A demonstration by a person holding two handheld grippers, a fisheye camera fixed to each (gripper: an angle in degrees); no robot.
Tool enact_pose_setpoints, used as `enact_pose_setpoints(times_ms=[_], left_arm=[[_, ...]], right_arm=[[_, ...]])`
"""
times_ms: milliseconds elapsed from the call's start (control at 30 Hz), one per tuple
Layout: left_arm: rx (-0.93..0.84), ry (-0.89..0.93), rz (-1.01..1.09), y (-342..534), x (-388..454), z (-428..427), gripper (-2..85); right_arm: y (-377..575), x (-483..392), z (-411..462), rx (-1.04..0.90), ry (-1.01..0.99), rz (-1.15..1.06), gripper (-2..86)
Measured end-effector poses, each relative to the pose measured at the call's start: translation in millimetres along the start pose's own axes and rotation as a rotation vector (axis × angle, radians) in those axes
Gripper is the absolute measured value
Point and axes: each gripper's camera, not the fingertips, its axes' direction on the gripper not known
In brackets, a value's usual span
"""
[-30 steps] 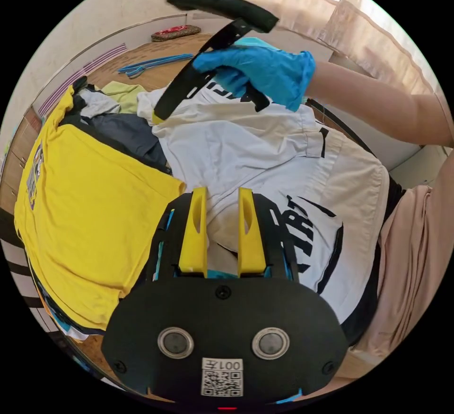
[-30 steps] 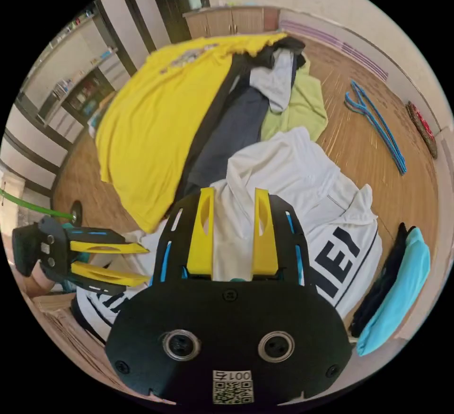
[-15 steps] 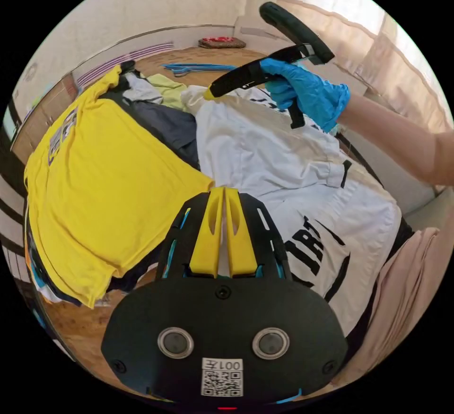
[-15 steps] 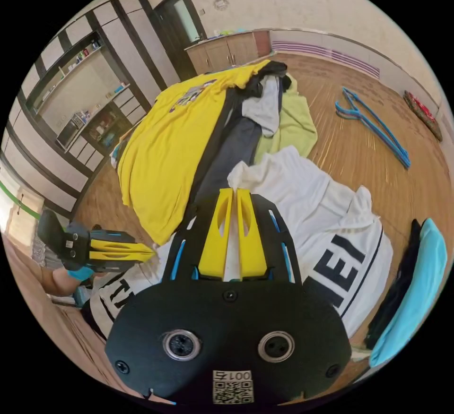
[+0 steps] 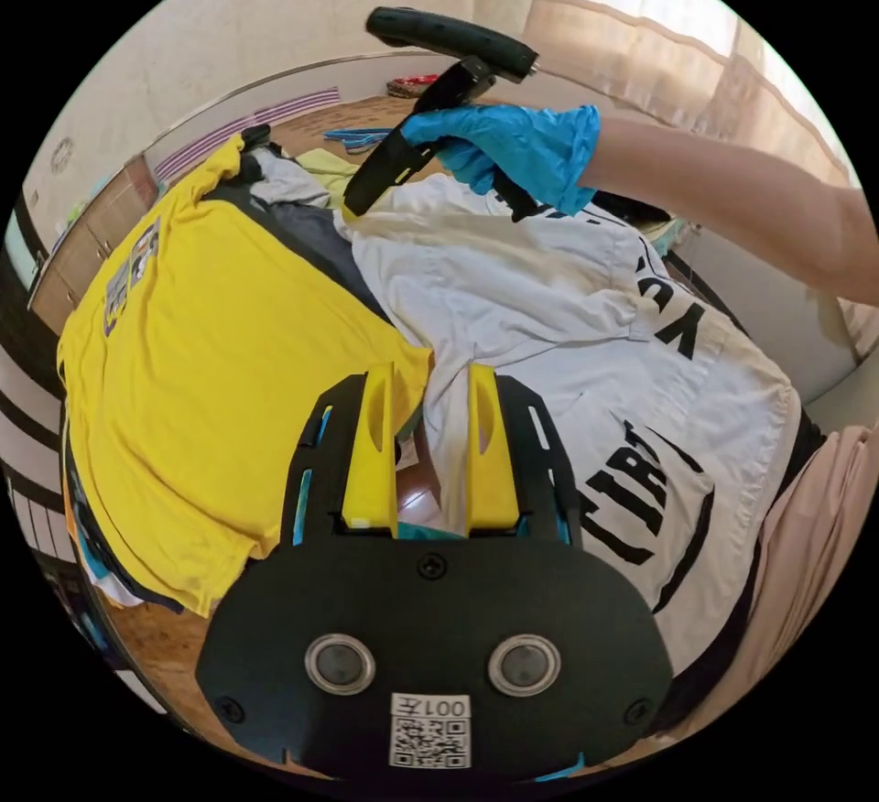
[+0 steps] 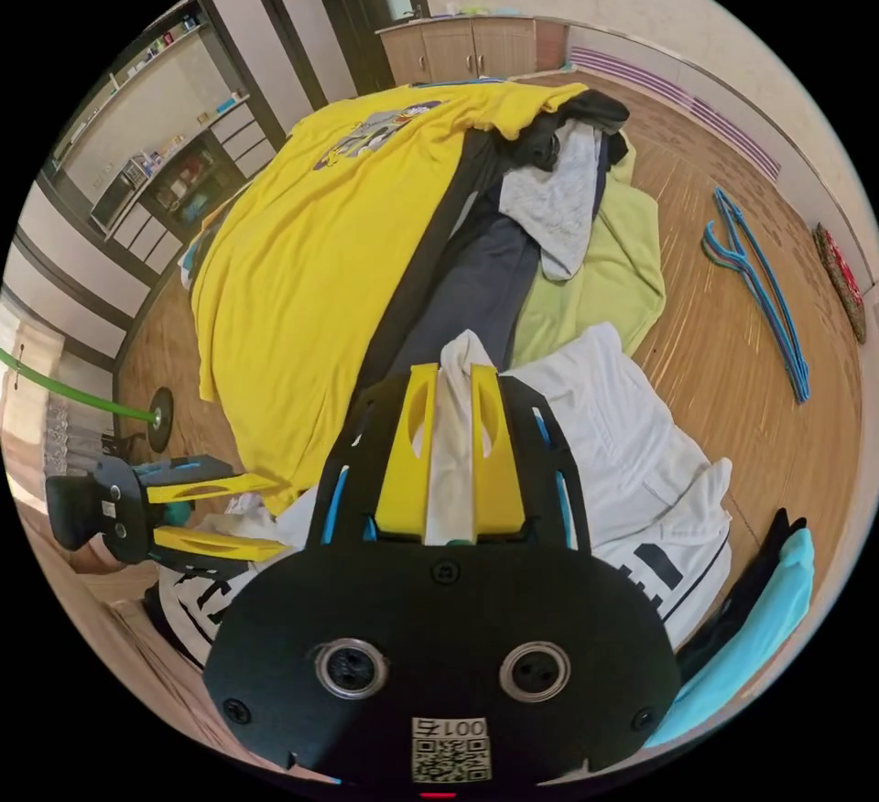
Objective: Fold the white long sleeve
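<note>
One white long sleeve, right gripper pinching its cloth, left gripper spread, two blue hangers

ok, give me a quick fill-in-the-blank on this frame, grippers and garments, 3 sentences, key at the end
1. The right gripper is shut on a bunched fold of the ____ long sleeve.
2. The left gripper has its jaws ____, with an edge of that garment lying between them.
3. Beside the long sleeve lies a spread-out T-shirt coloured ____.

Missing words: white; open; yellow
</note>
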Motion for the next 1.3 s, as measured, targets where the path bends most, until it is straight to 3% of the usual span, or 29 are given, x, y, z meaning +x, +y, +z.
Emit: enact_pose_setpoints(times_ms=[167, 333, 633, 800, 1167, 1300], left_arm=[[0.026, 0.061, 0.081, 7.3, 7.9, -9.3, 6.2], [0.012, -0.012, 0.075, 13.3, 8.8, 2.7, 1.0], [0.173, 0.021, -0.095, 39.3, -3.9, -36.0, -1.0], [0.211, -0.006, -0.229, 57.1, -27.7, -64.1, -1.1], [0.047, 0.000, -0.408, 87.8, -69.7, -32.5, -1.2], [0.076, 0.065, -0.392, 97.6, -69.4, -31.4, -0.8]], right_arm=[[13.1, 13.3, 2.3, -0.009, -0.007, 0.012, 6.7], [16.4, 28.5, 19.4, -0.004, -0.048, 0.098, 4.9], [22.1, 18.6, -15.2, 0.144, -0.001, 0.072, 0.9], [0.1, 21.0, -29.5, 0.237, -0.145, 0.092, 0.7], [-69.7, -18.7, 59.6, 0.050, -0.124, -0.032, 2.0], [-57.4, -30.6, 34.7, 0.145, -0.013, -0.085, 4.2]])
